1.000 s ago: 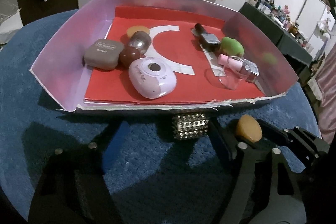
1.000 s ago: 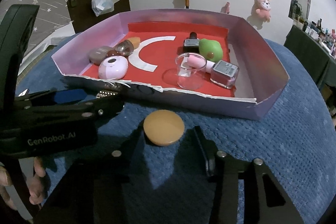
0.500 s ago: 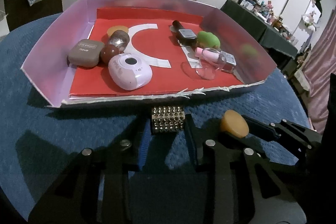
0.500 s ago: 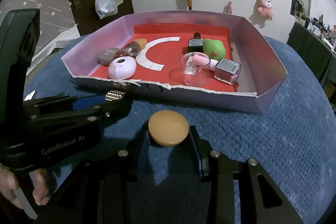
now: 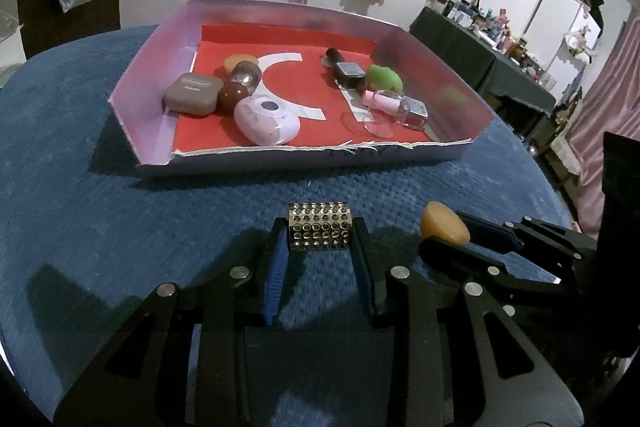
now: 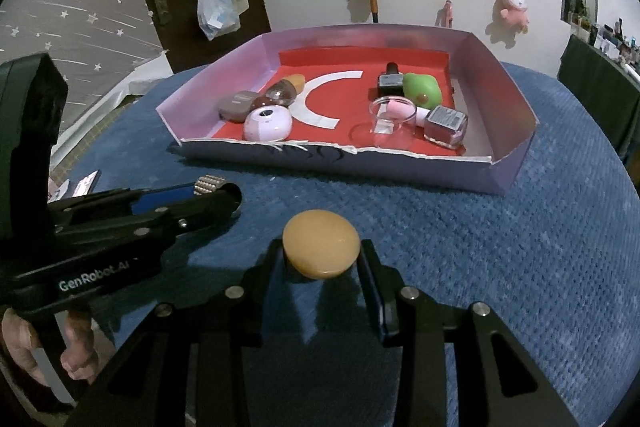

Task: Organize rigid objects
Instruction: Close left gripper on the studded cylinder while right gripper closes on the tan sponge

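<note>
Now that both claws have closed since a second ago: left claw [image 5: 320, 245] clamped on studded block [image 5: 320, 231], right claw [image 6: 321, 261] on tan disc [image 6: 321, 250], each lifted off blue worktop [image 6: 500, 247]. Ahead, waiting, purple tray [image 5: 288, 161] with sorted items.

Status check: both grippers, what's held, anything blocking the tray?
Left gripper shut on studded block. Right gripper shut on tan disc. Tray ahead, path clear.
</note>
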Available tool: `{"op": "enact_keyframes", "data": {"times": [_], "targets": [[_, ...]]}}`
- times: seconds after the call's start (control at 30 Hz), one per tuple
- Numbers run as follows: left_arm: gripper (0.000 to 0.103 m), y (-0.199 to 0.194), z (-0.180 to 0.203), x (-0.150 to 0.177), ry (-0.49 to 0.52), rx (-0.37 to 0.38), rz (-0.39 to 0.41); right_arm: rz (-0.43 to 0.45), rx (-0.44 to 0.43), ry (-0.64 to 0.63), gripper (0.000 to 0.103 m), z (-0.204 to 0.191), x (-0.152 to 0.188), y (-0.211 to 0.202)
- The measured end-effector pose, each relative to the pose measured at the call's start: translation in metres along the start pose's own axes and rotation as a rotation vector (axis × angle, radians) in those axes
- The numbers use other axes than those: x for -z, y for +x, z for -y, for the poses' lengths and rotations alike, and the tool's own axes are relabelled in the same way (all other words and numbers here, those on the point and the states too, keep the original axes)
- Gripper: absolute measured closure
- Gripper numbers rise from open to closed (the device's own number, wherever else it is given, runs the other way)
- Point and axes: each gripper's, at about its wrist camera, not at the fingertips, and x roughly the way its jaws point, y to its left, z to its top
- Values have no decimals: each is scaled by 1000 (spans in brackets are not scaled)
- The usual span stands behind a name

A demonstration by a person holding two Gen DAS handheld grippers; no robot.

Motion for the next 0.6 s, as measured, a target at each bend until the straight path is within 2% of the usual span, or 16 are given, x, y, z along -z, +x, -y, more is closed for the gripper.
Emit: {"op": "enact_keyframes", "data": {"times": [0.23,0.6], "targets": [[74,-17,4,-1,8,13,31,16,-57,11,64,-3,0,-16],[74,-27,8,-14,15,40,66,45,-87,8,64,-6,-12,-28]]}}
